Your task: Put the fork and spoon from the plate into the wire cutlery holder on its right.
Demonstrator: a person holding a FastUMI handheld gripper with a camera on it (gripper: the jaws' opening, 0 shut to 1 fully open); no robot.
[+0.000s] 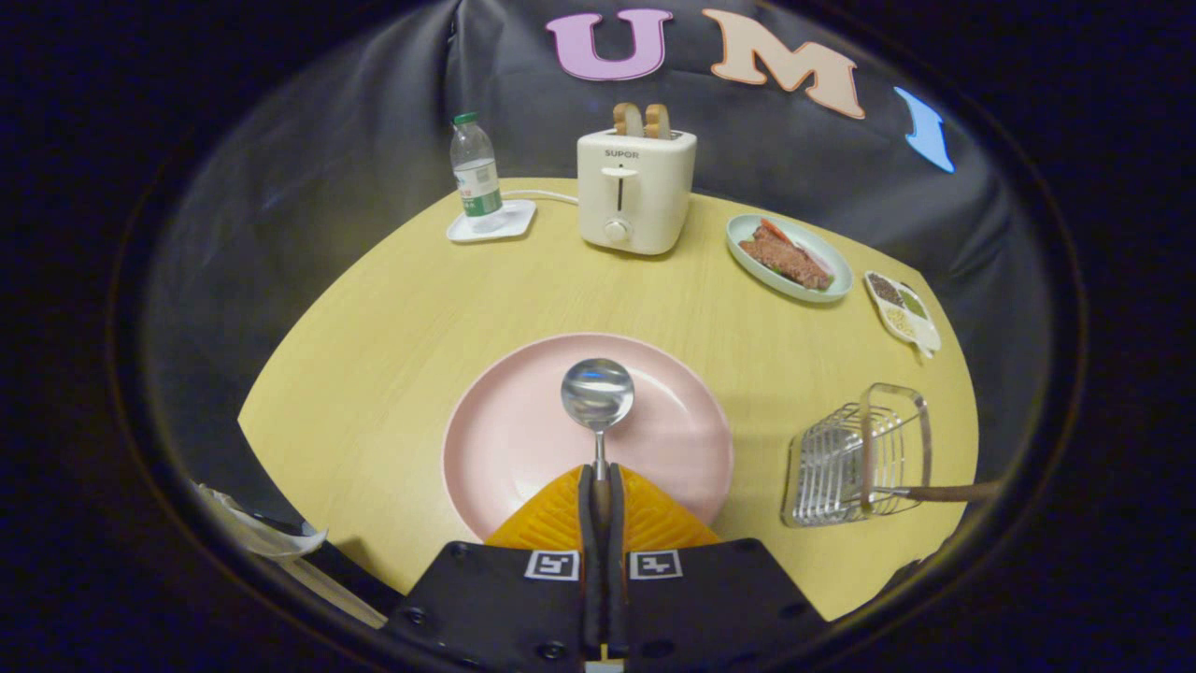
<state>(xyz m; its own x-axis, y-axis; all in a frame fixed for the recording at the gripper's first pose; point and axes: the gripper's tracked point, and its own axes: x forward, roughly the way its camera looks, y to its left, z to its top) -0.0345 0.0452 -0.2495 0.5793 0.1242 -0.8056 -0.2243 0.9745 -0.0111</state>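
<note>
My gripper is shut on the thin handle of a metal spoon. The spoon's round bowl points forward, over the middle of the pink plate; I cannot tell whether it touches the plate. To the right of the plate stands the wire cutlery holder. A brown-handled utensil lies in it with the handle sticking out to the right, its head hidden among the wires.
At the back of the round yellow table stand a white toaster with two bread slices, a water bottle on a white coaster, a plate of food and a small divided dish.
</note>
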